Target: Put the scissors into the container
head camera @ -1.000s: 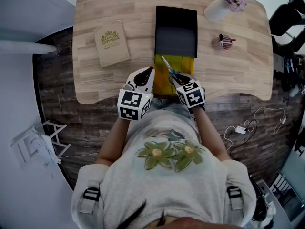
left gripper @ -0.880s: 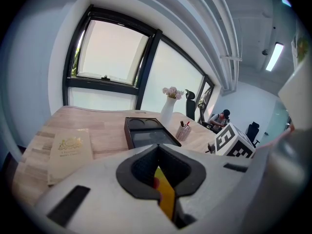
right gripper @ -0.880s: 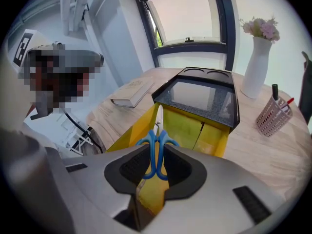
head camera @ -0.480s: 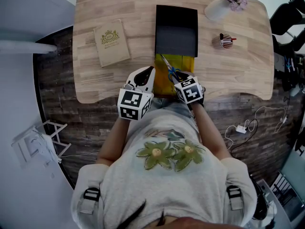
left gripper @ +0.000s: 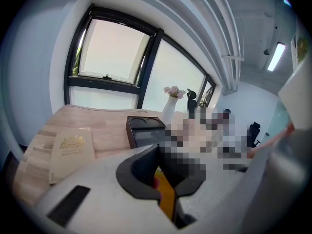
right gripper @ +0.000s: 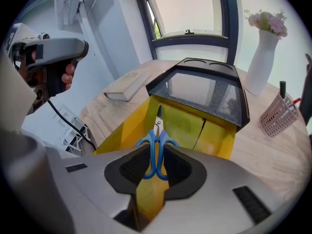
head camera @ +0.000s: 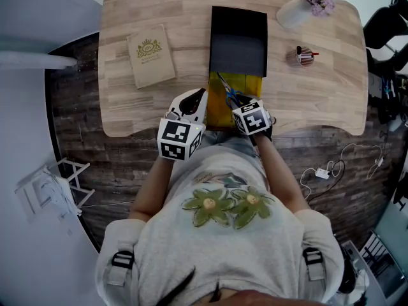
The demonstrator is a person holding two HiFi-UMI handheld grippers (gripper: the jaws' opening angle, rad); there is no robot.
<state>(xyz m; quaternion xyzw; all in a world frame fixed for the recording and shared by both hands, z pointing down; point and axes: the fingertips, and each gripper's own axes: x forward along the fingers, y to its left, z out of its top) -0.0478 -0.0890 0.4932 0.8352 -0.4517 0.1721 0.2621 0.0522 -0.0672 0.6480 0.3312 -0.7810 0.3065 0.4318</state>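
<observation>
- Head view, looking steeply down: a person in a light shirt with a flower print sits at the near edge of a pale wooden table [head camera: 319,94], with a gripper in each hand.
- The right gripper [right gripper: 157,166] is clamped on the blue handle loops of the scissors [right gripper: 158,133]. Its own view shows a pad pressing on each side. The head view shows only the blades past the marker cube.
- The scissors are not resting in anything. They are held above the open yellow container [right gripper: 183,123], blades pointing away from the person along its length.
- The left gripper [left gripper: 165,179] sits at the container's left side. In its own view the jaws are nearly together and a yellow strip fills the narrow gap. A mosaic patch covers part of one jaw, so I cannot tell whether they pinch it.
- Only the right gripper view shows the left hand [right gripper: 68,76] around that gripper's handle, off to the left.
- Just beyond the yellow container, touching its far end, lies a black box [head camera: 238,40].
- Left of the box lies a tan book [head camera: 151,55], well apart from it.
- To the right stands a mesh pen holder [head camera: 304,56].
- At the far right corner is a white vase [head camera: 292,13] of pink flowers. The gripper views show windows behind it.
</observation>
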